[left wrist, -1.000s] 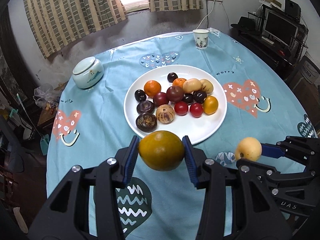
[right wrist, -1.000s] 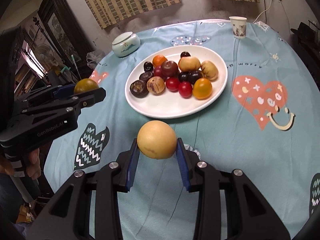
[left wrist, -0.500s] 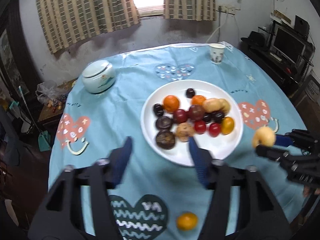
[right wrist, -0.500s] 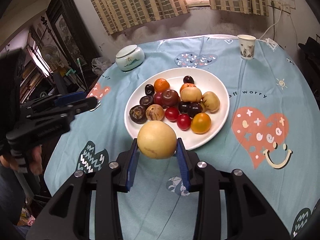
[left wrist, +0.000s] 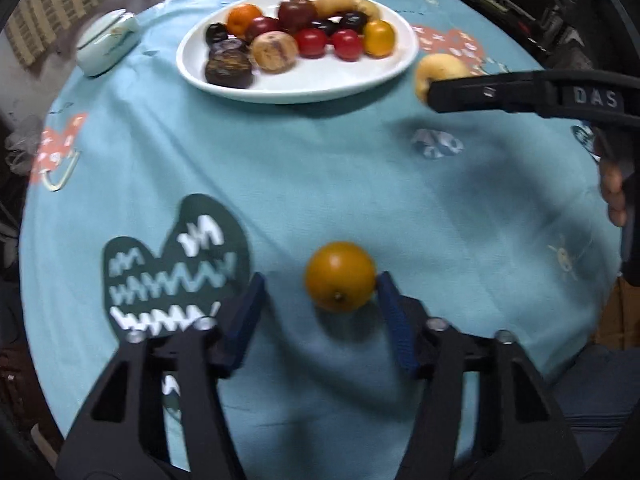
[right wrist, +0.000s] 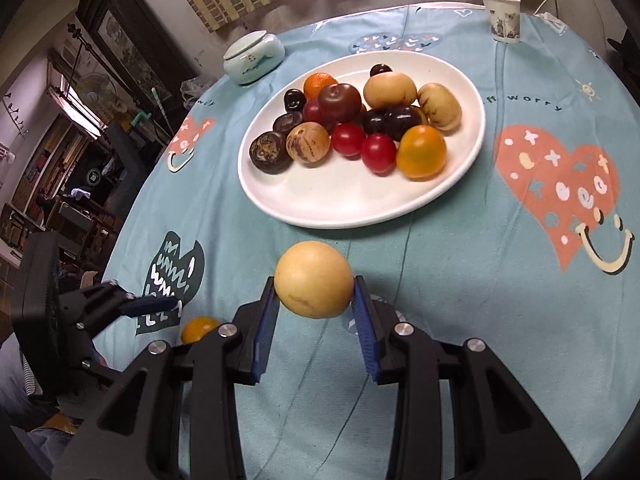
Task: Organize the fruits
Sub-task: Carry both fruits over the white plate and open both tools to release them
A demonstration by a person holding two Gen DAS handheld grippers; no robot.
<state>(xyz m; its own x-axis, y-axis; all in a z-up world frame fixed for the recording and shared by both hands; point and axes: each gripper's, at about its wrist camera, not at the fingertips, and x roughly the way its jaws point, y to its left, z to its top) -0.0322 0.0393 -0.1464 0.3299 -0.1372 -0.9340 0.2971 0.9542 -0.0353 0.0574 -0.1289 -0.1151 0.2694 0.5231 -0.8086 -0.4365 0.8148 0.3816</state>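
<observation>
The left claw [left wrist: 320, 280] points steeply down at the cloth [left wrist: 320, 160], on the near side of the plate [right wrist: 340, 200] and well apart from it. An orange fruit [left wrist: 340, 276] lies on the cloth between its fingers. The jaws have just been closing, yet they do not grip: the fruit sits off-centre, against or just beside the right pad [left wrist: 394, 320], with a clear gap to the left pad [left wrist: 244, 312]. I judge that the claw must shift towards its right finger's side, or close further and nudge the fruit along, before both pads bear on it. The fruit is round, with no long axis to line up, and its stem end faces back towards the claw. The right claw [right wrist: 314, 284] is closed on a pale fruit [right wrist: 314, 278] and holds it clear of the cloth, just on the near side of the plate, so this hand is much the nearer for setting down. The other fruits crowd the plate's far half and its near half is bare, which leaves room for both pieces. Between the orange fruit and the plate the cloth is open, with nothing in the path. The jar [right wrist: 253, 56] and the cup [right wrist: 503, 18] stand beyond the plate, out of the way. From the right wrist the orange fruit seems not far from the table's near edge, so a roll away from the plate looks like the risk.
</observation>
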